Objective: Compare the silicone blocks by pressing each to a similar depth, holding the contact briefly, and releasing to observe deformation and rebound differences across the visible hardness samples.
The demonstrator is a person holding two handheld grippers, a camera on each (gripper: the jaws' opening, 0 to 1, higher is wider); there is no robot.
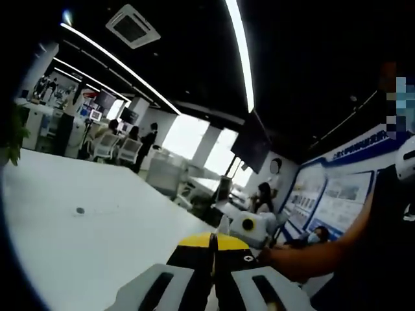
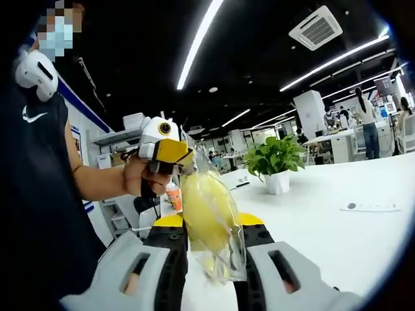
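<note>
**Yellow lump in clear wrap held by the right tool**

Jaws of the right tool (image 2: pixel 209 259) stand close together in the right gripper view, clamped on a yellow lump (image 2: pixel 206 217) in a clear wrap; the lump sits between the two black pads and rises above them. What the lump is made of cannot be told. Just beyond the lump, to its left, a hand (image 2: pixel 139 176) grips the left tool (image 2: pixel 162 148), which is white with a yellow front and held up in the air; whether its jaws are apart cannot be told from this side. Behind the lump the white desk (image 2: pixel 337 240) stretches away. Farther back and to the right of the lump stands a potted plant (image 2: pixel 275 162) in a white pot, and a flat pale strip (image 2: pixel 371 207) lies on the desk well to the right of the plant.

In the left gripper view the left tool (image 1: pixel 213 259) has its black pads pressed together with nothing between them. Just past its tip, to the right, a forearm (image 1: pixel 318 249) reaches in, with a white and yellow part of the right tool (image 1: pixel 249 225) beside it. The desk runs off to the left, with a small dark dot (image 1: pixel 80 210) on it. Far behind, people sit and stand among office chairs (image 1: pixel 113 146).
</note>
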